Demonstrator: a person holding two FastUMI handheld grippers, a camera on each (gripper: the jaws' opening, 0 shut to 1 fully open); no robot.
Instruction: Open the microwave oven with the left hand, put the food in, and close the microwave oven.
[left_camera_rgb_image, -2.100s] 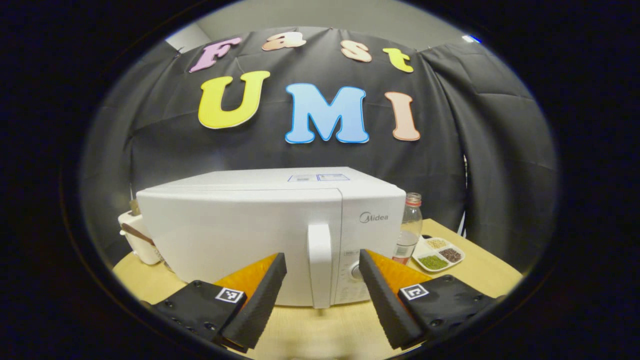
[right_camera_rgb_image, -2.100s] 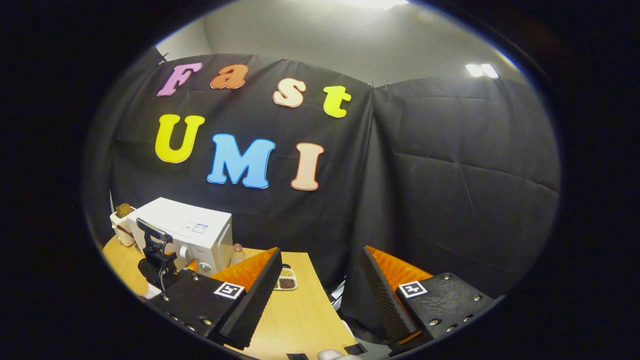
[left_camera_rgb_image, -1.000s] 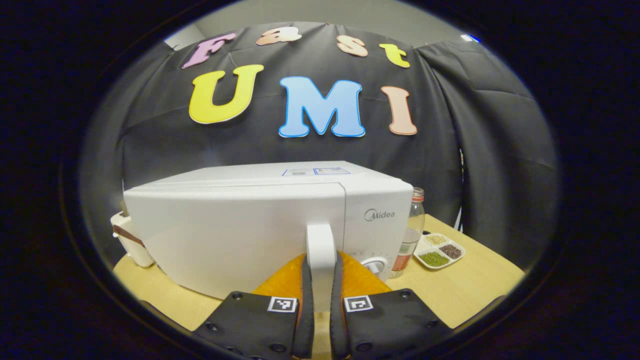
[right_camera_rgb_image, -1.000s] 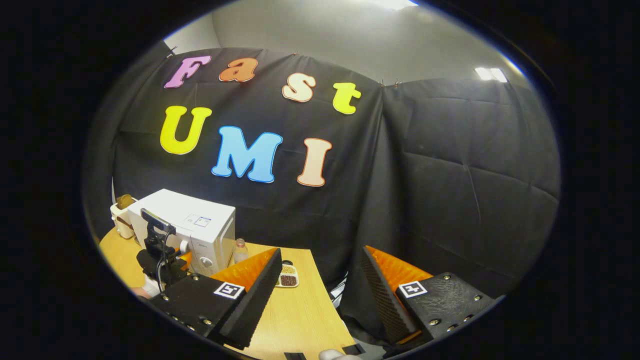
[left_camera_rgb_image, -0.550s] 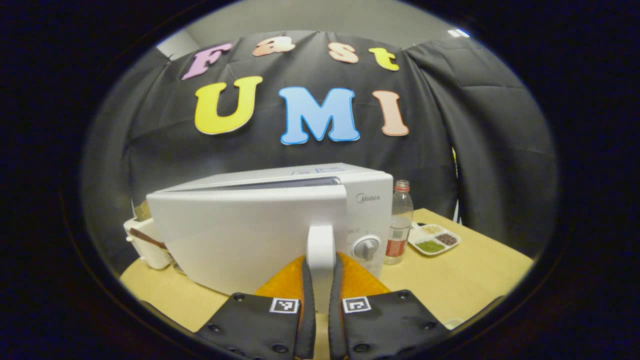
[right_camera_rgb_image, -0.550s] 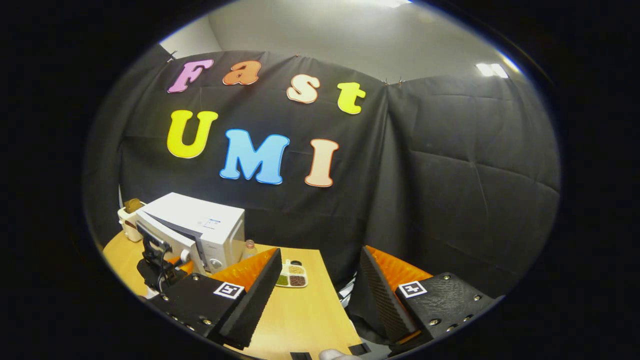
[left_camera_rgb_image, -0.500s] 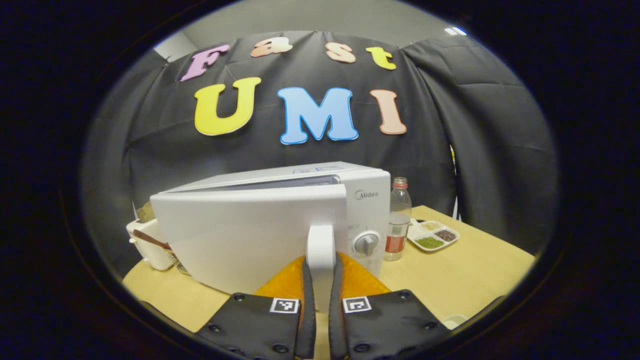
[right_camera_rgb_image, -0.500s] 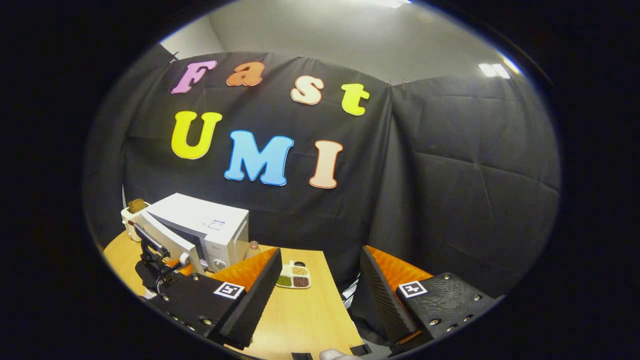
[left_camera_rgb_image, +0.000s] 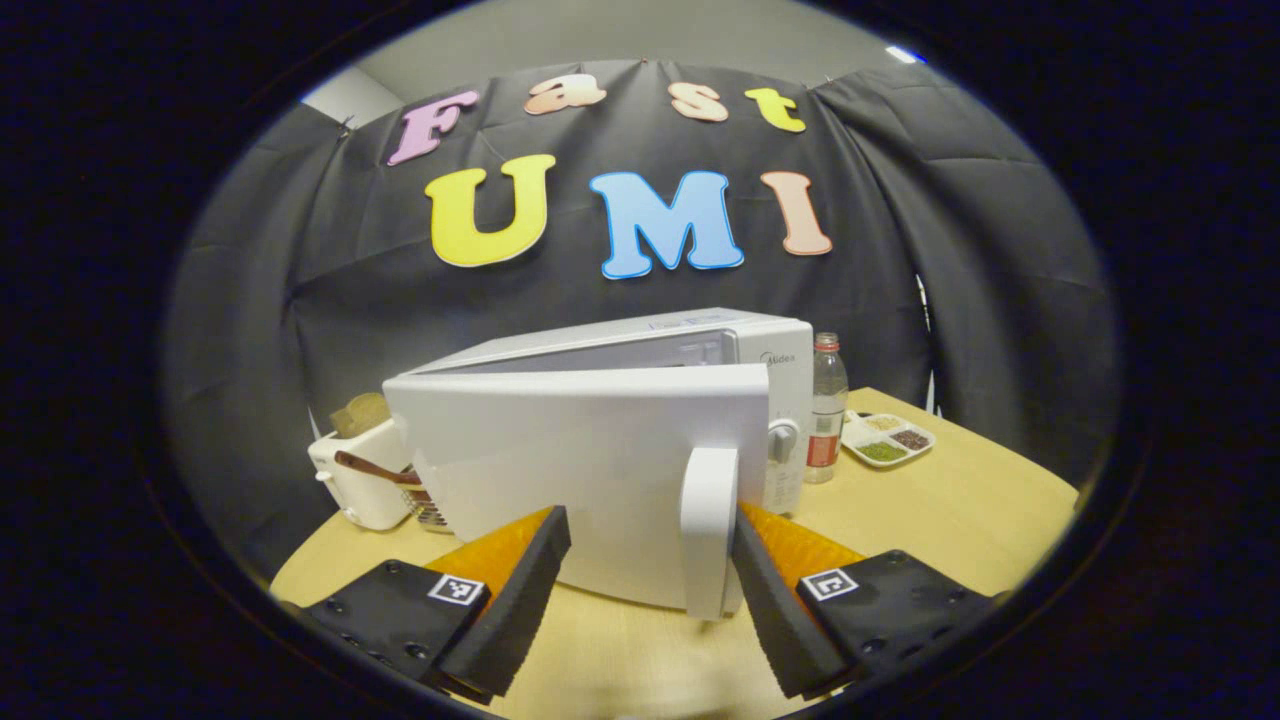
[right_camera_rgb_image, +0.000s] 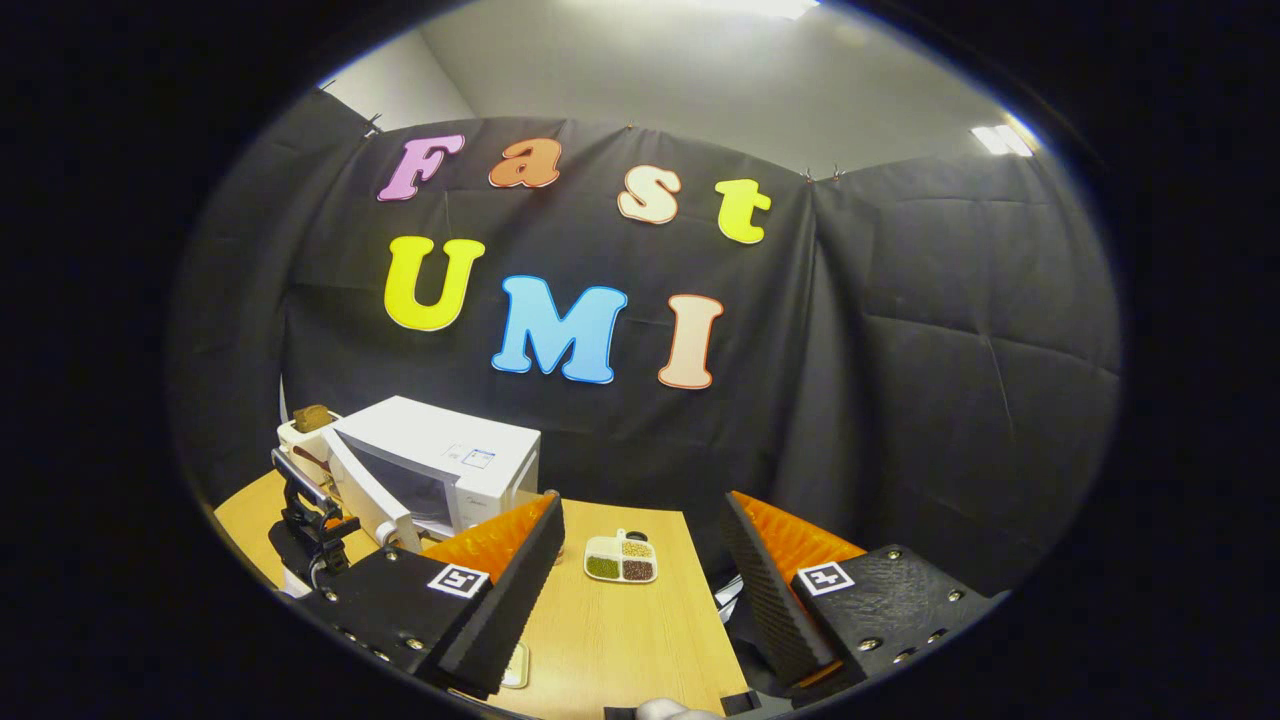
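The left gripper (left_camera_rgb_image: 640, 580) stood wide open, the door handle (left_camera_rgb_image: 708, 530) of the microwave (left_camera_rgb_image: 600, 440) between its fingers, nearer the right one; the door hung ajar.

Each gripper (left_camera_rgb_image: 640, 590) carries black screwed plates with square coded markers, its finger faces seemingly ribbed.
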